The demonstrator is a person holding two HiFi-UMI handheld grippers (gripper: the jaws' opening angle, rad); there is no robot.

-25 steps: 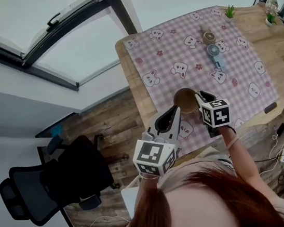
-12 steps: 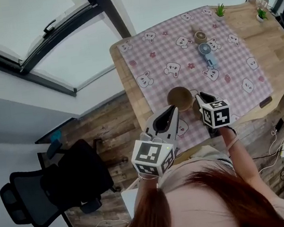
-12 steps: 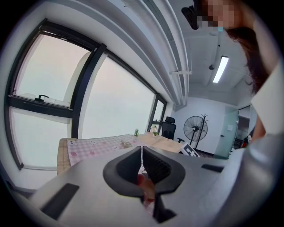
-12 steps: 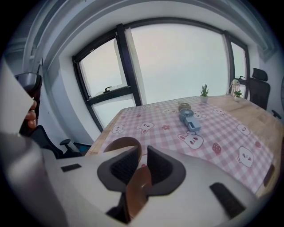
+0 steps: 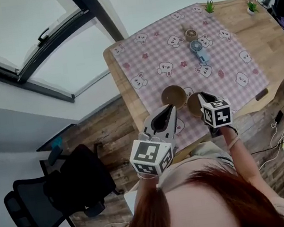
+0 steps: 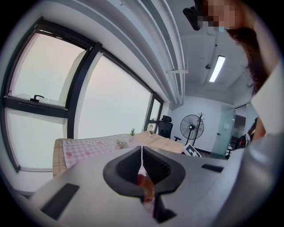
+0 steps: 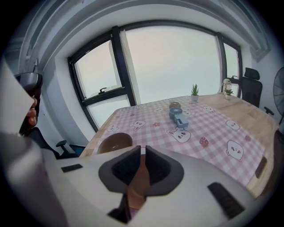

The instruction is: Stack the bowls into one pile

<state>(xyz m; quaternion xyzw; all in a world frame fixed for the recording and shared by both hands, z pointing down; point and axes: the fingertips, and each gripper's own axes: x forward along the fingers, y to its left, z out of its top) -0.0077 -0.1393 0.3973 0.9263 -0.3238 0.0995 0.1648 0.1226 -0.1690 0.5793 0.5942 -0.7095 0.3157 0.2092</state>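
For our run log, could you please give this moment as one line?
right gripper: shut on held bowl | left gripper: shut | free bowl: on tablecloth

Bowls point(image 5: 173, 96) — two; fan point(image 5: 196, 48) — one; potted plants point(image 5: 210, 6) — two

A light wooden table point(image 5: 272, 29) carries a pink checked tablecloth with bear prints point(image 5: 144, 57). On the cloth lie a round brown bowl point(image 5: 173, 96), a small blue handheld fan point(image 5: 197, 49) and a small round tan object point(image 5: 190, 34). A second brown bowl point(image 5: 194, 105) is just beside the first. A tiny green potted plant point(image 5: 210, 6) stands at the table's far edge.
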